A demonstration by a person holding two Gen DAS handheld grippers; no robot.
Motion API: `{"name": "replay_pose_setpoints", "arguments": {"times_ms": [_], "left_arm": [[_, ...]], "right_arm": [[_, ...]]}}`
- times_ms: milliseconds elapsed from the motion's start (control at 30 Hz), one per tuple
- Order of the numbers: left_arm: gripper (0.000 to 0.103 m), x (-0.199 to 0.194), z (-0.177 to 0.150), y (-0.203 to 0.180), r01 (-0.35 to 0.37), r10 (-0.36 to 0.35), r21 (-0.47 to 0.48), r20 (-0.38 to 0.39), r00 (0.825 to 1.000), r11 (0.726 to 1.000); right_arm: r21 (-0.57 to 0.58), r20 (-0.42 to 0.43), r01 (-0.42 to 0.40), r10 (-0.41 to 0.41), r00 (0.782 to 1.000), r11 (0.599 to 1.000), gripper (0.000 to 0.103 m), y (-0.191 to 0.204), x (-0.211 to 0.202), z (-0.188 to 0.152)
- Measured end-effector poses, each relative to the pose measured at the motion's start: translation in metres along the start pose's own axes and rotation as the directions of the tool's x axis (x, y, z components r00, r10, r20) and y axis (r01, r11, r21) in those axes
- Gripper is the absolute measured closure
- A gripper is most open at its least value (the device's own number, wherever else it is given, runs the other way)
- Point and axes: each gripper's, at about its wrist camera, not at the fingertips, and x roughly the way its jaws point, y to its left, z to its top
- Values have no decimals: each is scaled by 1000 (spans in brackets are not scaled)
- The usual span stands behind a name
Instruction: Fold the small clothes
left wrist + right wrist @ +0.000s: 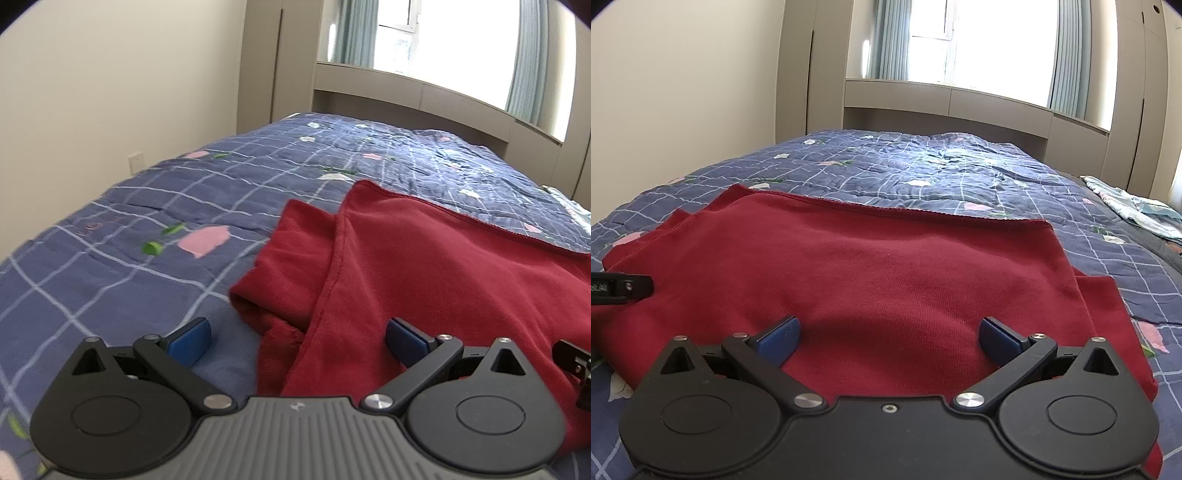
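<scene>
1. Left wrist view: left gripper (297, 341) low over the near edge of the bed, blue-padded fingers (190, 341) spread wide apart, nothing between them
2. Its left finger sits over bare quilt (122, 206); its right finger sits over the red garment (424, 266). Whether the pads touch the cloth, cannot tell
3. Red garment lies on the blue checked quilt with pink flower patches; a folded flap overlaps along a long stitched seam that runs away from the gripper, and a sleeve-like part sticks out to the left beneath it
4. Black tip of the other tool shows at the right edge of this view, above the red cloth
5. Right wrist view: right gripper (888, 339) also low and level, aimed across the garment (879, 266) toward the window (990, 40), fingers (779, 339) wide apart and empty, both over red cloth
6. Garment's far hem runs straight across the quilt (923, 173); the cloth lies mostly flat, with a layer peeking out at the right side
7. Left gripper's black tip (624, 288) enters from the left edge, just over the garment
8. Light patterned fabric (1137, 214) lies at the far right of the bed, well apart from the garment
9. Beige headboard shelf (945, 99) and curtains behind the bed
</scene>
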Motion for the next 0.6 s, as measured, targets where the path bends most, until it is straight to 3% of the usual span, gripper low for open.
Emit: {"name": "replay_pose_setpoints", "arguments": {"times_ms": [167,333,600], "left_arm": [[0,-30,-4,2,-21,20,-36,-39,999,999],[0,-38,-16,13,86,-94,-161,-46,994,983],[0,-31,-9,6,38,-52,-163,-84,995,986]], "right_arm": [[1,1,-1,1,1000,1000,0,-1,0,0],[2,1,-2,2,1000,1000,1,-2,0,0],[2,2,-1,1,1000,1000,0,-2,0,0]]}}
